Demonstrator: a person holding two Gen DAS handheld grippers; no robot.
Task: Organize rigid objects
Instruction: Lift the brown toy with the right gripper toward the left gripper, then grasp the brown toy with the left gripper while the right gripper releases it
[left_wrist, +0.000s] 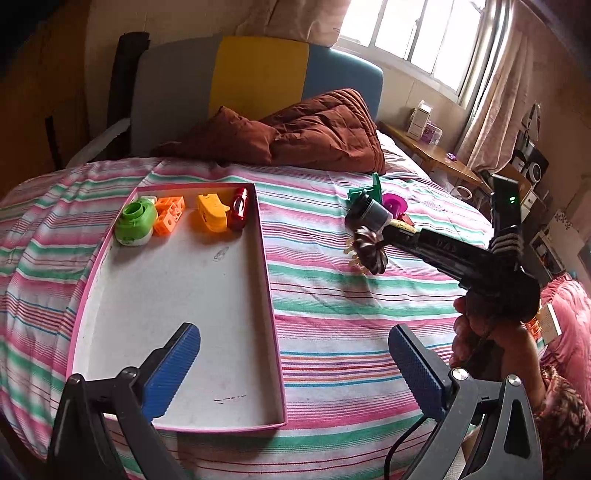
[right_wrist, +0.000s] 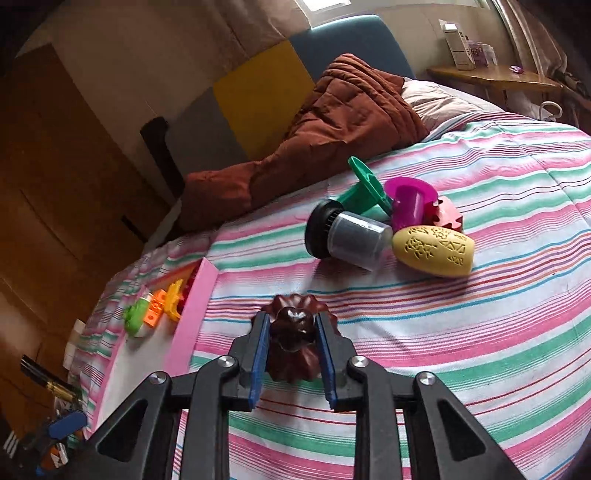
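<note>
Bedspread (left_wrist: 351, 332) in pink, green and white stripes fills both views. At center left of the left wrist view lies a pink-rimmed tray (left_wrist: 271, 306) holding four toys in a row: green (left_wrist: 135, 220), orange (left_wrist: 169, 215), yellow (left_wrist: 211, 213), red (left_wrist: 239, 208). The left gripper (left_wrist: 291, 373) hovers at the bottom, jaws wide apart, holding nothing. At lower center of the right wrist view, the right gripper (right_wrist: 291, 336) clamps one dark brown fluted mould (right_wrist: 294, 339). Five more objects cluster at upper right (right_wrist: 391, 225).

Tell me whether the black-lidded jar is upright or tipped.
Tipped. The jar lies on its side on the bedspread, lid facing left, beside the yellow toy.
</note>
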